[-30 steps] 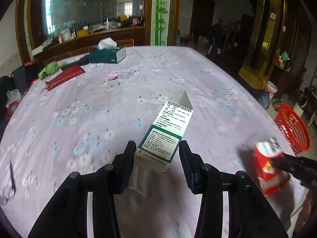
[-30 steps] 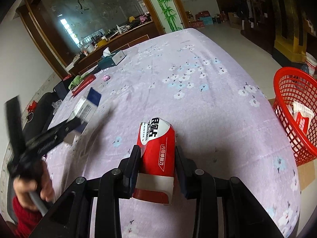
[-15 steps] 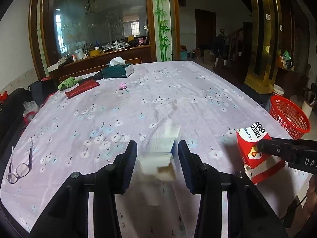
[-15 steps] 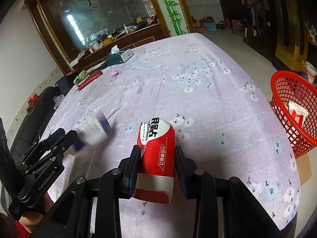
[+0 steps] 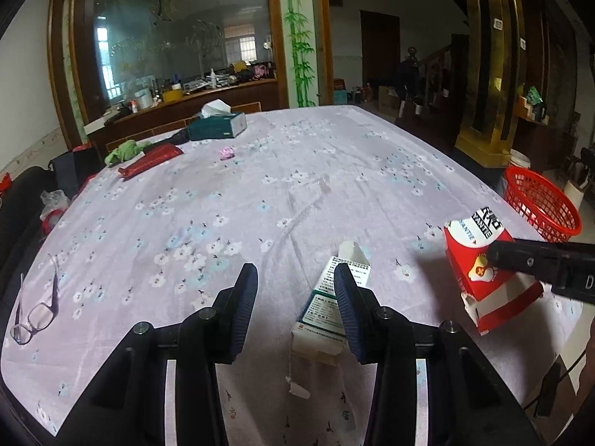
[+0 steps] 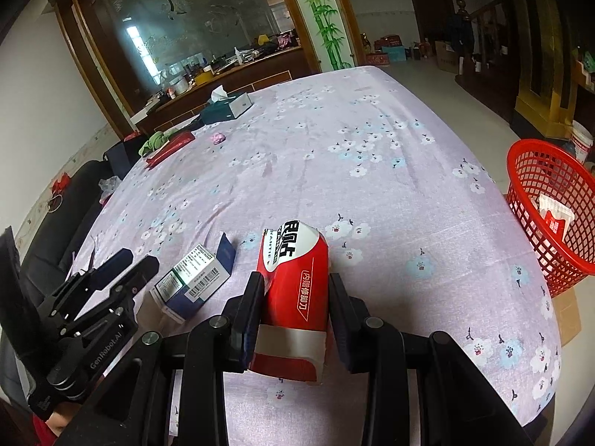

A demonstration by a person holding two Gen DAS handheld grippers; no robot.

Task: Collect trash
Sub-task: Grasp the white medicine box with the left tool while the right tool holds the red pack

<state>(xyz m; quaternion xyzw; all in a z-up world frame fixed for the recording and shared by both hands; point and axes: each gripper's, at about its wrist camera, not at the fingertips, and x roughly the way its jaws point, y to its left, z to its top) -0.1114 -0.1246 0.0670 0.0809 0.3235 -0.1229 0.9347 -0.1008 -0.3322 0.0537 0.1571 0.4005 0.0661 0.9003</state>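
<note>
While the left gripper [image 5: 295,299] held the small white-and-green box [image 5: 331,312] clamped between its fingers a second ago, that box now lies flat on the bench [image 5: 297,171], on the flowered purple cloth. It rests against the inner face of the gripper's right finger, with a wide gap to the left finger. One torn end flap trails toward the near edge and the other flap stands up at the far end. The left gripper's jaws stand wide apart and grip nothing. From the right wrist view the same box [image 6: 195,278] lies just beside the left gripper [image 6: 128,262], tipped slightly on its side with the barcode facing up.

Further right, the red carton [image 6: 297,297] sits as it did before, pinched between the right gripper [image 6: 295,295], whose fingers press both of its long sides. The carton is lifted off the cloth and tilted, its white-topped end pointing away from the camera. In the left wrist view the carton [image 5: 487,278] hangs at the tip of the dark right gripper [image 5: 498,254].

At the far right, past the bench's edge, the red mesh basket [image 6: 546,223] stands on the floor with some red-and-white wrappers [image 6: 554,215] already inside.
</note>
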